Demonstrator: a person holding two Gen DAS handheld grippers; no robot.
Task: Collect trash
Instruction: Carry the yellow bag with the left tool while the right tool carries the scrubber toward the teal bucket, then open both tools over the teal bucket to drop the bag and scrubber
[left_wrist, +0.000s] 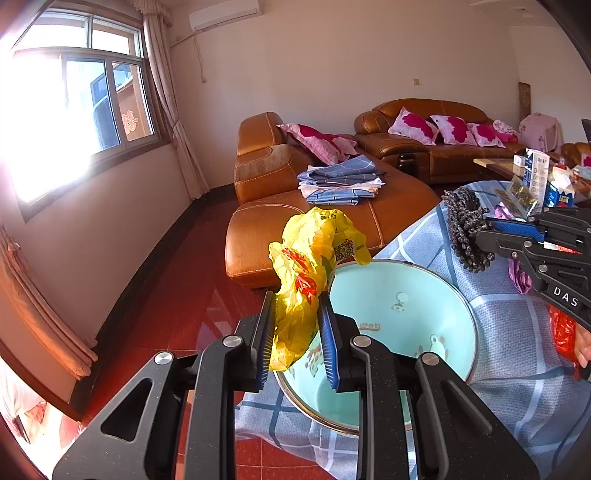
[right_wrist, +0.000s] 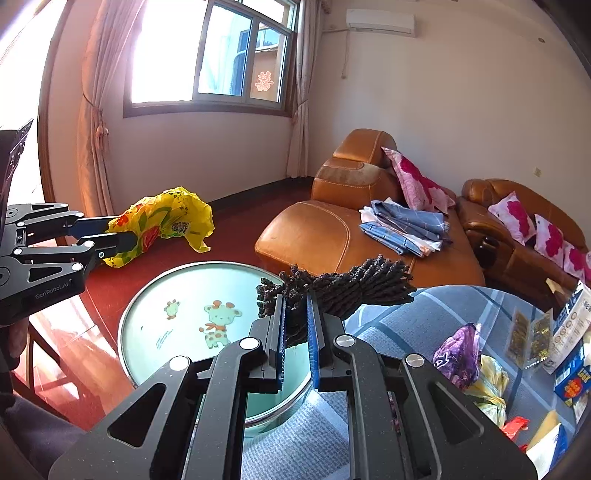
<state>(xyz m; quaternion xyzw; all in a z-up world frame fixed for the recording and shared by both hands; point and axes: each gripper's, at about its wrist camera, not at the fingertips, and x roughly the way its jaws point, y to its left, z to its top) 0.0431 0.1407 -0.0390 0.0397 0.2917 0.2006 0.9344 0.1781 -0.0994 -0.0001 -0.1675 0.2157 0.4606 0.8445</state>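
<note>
Your left gripper (left_wrist: 297, 325) grips the yellow bag (left_wrist: 314, 266) beside the basin (left_wrist: 399, 295) rim; your right gripper (right_wrist: 295, 328), clamped on the dark bundle (right_wrist: 332, 284), hangs over it (nearer, bundle lengthwise across).

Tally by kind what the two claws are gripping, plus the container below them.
Yellow plastic bag: 1
Dark cord bundle: 1
Mint basin: 1
Total: 3
</note>
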